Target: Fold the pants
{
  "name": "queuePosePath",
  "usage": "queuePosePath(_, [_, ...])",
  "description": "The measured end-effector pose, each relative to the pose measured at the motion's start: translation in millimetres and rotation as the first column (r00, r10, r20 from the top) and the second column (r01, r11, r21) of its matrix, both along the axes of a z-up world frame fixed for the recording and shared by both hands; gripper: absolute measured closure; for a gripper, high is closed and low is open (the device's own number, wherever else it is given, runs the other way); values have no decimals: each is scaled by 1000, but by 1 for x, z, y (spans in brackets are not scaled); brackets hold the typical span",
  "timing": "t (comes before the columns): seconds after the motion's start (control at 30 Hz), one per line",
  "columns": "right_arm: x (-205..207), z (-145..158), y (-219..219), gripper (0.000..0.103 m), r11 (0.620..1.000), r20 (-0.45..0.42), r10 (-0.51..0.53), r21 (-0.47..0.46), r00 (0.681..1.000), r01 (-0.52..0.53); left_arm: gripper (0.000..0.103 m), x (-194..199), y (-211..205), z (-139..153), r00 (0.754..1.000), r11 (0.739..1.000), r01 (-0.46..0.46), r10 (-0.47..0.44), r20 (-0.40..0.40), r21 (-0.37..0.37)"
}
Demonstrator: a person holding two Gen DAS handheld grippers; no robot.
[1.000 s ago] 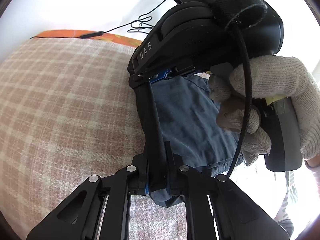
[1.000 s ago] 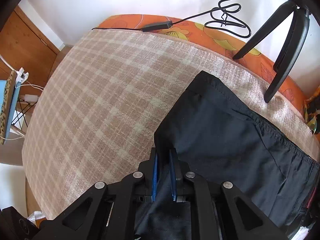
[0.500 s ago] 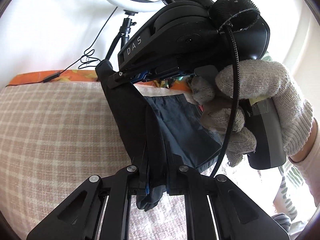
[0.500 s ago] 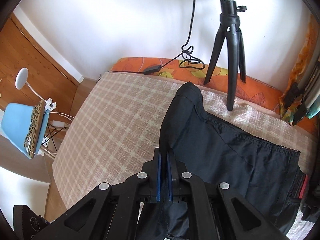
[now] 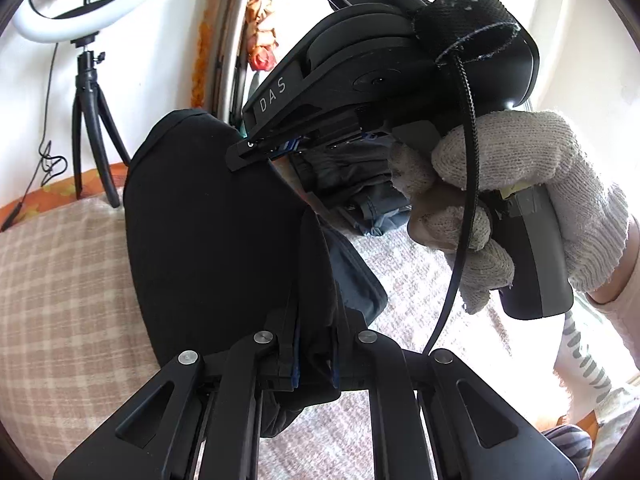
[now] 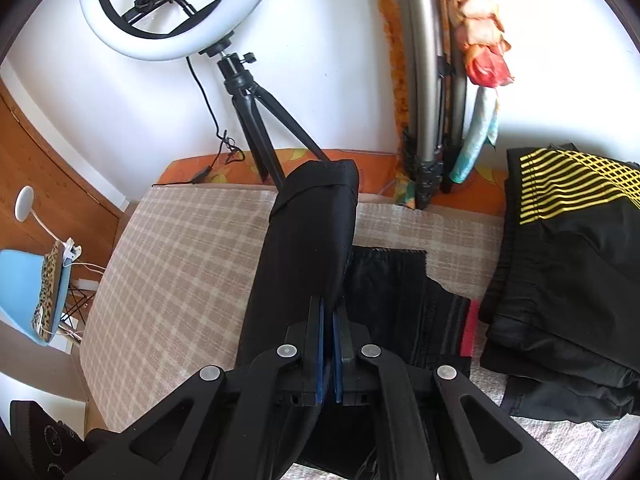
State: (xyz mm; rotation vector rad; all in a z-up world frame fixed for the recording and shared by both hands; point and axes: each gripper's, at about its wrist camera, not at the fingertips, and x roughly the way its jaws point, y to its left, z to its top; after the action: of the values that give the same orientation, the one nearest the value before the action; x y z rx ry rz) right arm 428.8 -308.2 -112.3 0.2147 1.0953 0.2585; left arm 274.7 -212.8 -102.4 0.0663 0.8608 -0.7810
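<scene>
- The checked blanket (image 6: 180, 248) covers the bed and is the work surface; it fills the lower left of both wrist views, with an orange patterned sheet (image 6: 192, 166) showing at its far edge against the white wall.
- The black pants (image 6: 308, 248) are the task's thing. In the right wrist view one part rises off the blanket as a tall fold from 6 o'clock toward the centre, while the rest lies flat at about 4 o'clock, its waistband and a red label toward the right.
- A second dark garment with yellow stripes (image 6: 568, 184) sits at 3 o'clock, beside the pants and not part of the lift.
- A ring light on a tripod (image 6: 172, 12) stands at 11 o'clock behind the bed.
- The right gripper (image 6: 328, 344) has its blue pads pressed together on the lifted cloth at 6 o'clock; a gloved hand (image 5: 512, 184) holds it at 3 o'clock in the left view.
- The left gripper (image 5: 314, 354) is clamped on a thick bunch of the same fabric at 6 o'clock.
- Progress, as I judge it: a fold is mid-way. The pinched end is raised but not yet laid over the flat portion; lowering, releasing, smoothing and possibly another fold remain.
</scene>
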Motion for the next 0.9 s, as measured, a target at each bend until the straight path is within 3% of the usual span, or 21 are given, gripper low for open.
queuePosePath(0.13, [-6, -28, -26, 102, 999, -25, -35, -29, 999, 34, 91, -5, -9, -2, 996, 998, 59, -59, -66, -8])
queuePosePath(0.27, [-12, -51, -47, 102, 997, -51, -71, -20, 996, 70, 91, -20, 18, 12, 994, 997, 69, -72, -83, -41])
queuePosePath(0.4, [-17, -62, -58, 102, 997, -52, -73, -13, 996, 73, 91, -20, 48, 15, 999, 999, 31, -30, -15, 40])
queuePosePath(0.6, [-15, -69, -66, 102, 994, -46, -99, -46, 994, 97, 91, 18, 50, -15, 996, 996, -34, 40, -77, 80])
queuePosePath(0.73, [-19, -71, -65, 97, 987, -41, -94, -138, 995, 87, 91, 20, 29, -38, 995, 994, 7, 4, -104, 108])
queuePosePath(0.77, [-21, -68, -66, 91, 984, -32, -92, -159, 995, 86, 91, 18, 24, -42, 995, 993, 20, -9, -97, 117])
queuePosePath(0.9, [-36, -58, -77, 75, 989, -30, -100, -108, 995, 96, 91, 15, 15, -50, 996, 991, 38, -26, -91, 131])
